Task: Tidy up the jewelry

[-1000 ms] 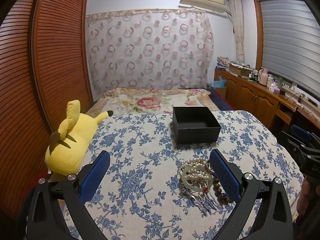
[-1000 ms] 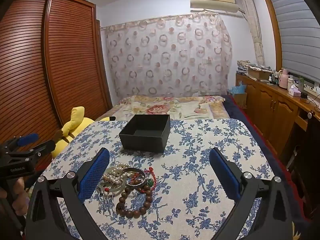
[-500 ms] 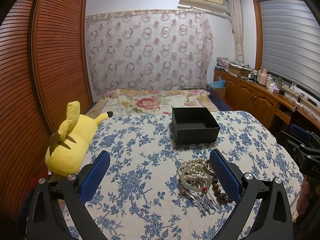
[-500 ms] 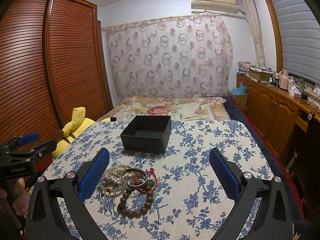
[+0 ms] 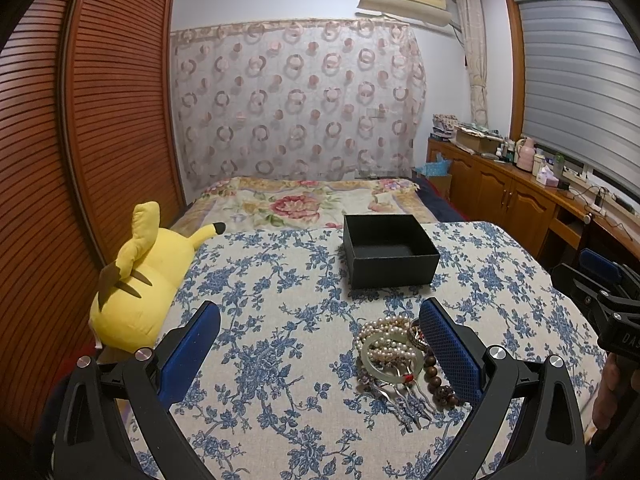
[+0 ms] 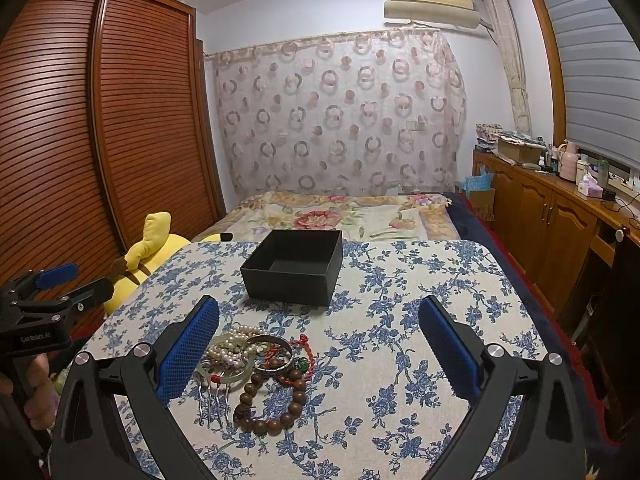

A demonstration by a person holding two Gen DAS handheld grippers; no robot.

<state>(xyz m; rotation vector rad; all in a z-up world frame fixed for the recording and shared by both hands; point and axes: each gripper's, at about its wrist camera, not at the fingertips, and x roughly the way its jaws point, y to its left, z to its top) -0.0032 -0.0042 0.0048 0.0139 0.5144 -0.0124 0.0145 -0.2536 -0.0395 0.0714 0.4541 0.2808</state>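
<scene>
Both grippers hang above the near end of a surface (image 6: 420, 320) covered in a blue floral cloth, and neither touches anything. The left gripper (image 5: 320, 354) has its blue-padded fingers (image 5: 192, 350) spread wide and empty; the right gripper (image 6: 320, 350) is spread just as wide, also empty.

The jewelry lies in one tangled pile (image 6: 256, 364) on the cloth, toward the near edge. In the right wrist view it sits just beside the inner face of the left-hand finger; in the left wrist view the same pile (image 5: 396, 356) sits against the right-hand finger, partly hidden by it. In the pile are a pale green bangle (image 5: 390, 360) with strands of pearls (image 5: 384, 330) draped over it, a silver bangle (image 6: 272, 354), a red cord bracelet (image 6: 302, 356) with a green bead, a loop of brown wooden beads (image 6: 272, 404) nearest the camera, and a metal hair comb (image 6: 212, 400) whose prongs point toward the near edge.

Farther back, well apart from the pile, stands an open black box (image 6: 294, 266) with nothing visible inside. A yellow plush toy (image 5: 140, 280) lies off the left edge of the surface, beside a wooden slatted wardrobe (image 5: 100, 120). Beyond the surface is a bed (image 6: 332, 212) with a flowered cover.
</scene>
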